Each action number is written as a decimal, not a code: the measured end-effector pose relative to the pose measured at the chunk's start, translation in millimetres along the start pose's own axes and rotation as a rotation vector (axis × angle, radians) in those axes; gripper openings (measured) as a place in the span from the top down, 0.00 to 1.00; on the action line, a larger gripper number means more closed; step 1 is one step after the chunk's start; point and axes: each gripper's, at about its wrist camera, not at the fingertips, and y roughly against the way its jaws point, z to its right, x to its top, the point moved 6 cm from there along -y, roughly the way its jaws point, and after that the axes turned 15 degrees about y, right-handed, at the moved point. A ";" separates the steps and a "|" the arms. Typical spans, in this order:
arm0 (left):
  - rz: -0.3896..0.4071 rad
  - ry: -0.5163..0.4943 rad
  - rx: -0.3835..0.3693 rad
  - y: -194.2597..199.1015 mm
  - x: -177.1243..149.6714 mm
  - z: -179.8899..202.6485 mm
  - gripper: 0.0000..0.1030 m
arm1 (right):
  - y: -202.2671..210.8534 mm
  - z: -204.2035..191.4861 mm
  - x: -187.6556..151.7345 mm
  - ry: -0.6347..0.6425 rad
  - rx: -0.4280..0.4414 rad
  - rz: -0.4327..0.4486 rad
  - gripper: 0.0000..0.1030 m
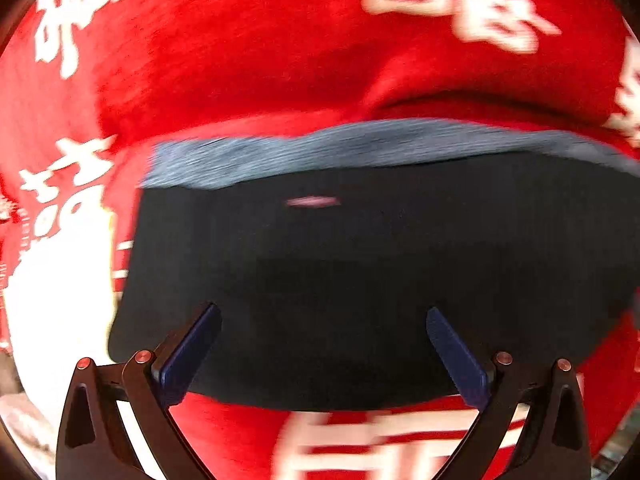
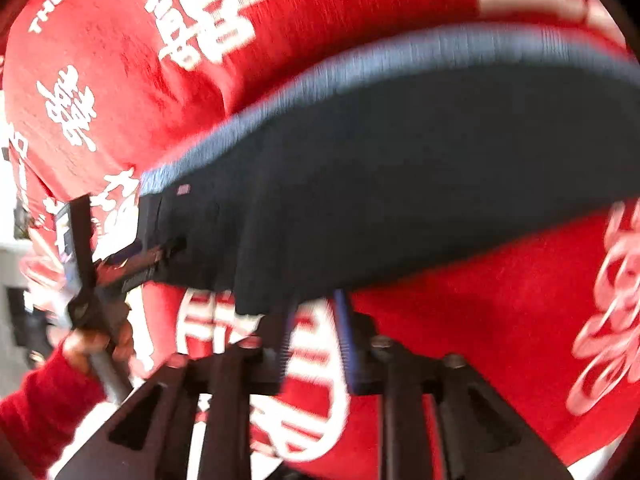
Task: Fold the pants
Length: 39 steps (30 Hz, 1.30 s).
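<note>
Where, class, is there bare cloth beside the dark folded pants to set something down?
Free: the red cloth with white lettering lies bare beyond the grey waistband edge of the dark folded pants, and again on their near side. Crowded: over the pants, where the open left tongs hang, and at the near corner by the right tongs.

A red cloth (image 1: pixel 248 48) printed with white characters (image 2: pixel 208 24) fills both views as the surface; its print is blurred, and light falls brightly on it
</note>
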 end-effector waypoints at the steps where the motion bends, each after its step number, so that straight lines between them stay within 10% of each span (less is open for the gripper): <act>1: -0.002 -0.007 -0.027 1.8 -2.6 17.1 0.00 | -0.6 6.4 12.5 0.020 -0.040 0.008 0.65; 11: -0.070 0.083 -0.054 -20.4 -39.7 53.9 0.00 | -31.1 37.5 18.7 0.087 -0.169 -0.046 0.67; 23: 0.009 0.104 -0.032 -25.2 73.3 86.5 0.00 | -18.3 52.1 60.9 0.026 -0.138 0.048 0.66; 30: 0.020 0.118 0.004 -57.1 85.7 112.1 0.00 | -53.4 92.4 144.9 0.046 -0.215 0.053 0.66; 37: -0.008 0.138 0.021 -36.4 91.8 86.9 0.00 | -18.1 179.2 155.0 -0.054 -0.468 0.074 0.61; 39: -0.006 0.115 -0.017 -14.9 78.1 92.9 0.00 | -4.1 195.7 144.7 -0.133 -0.393 0.078 0.60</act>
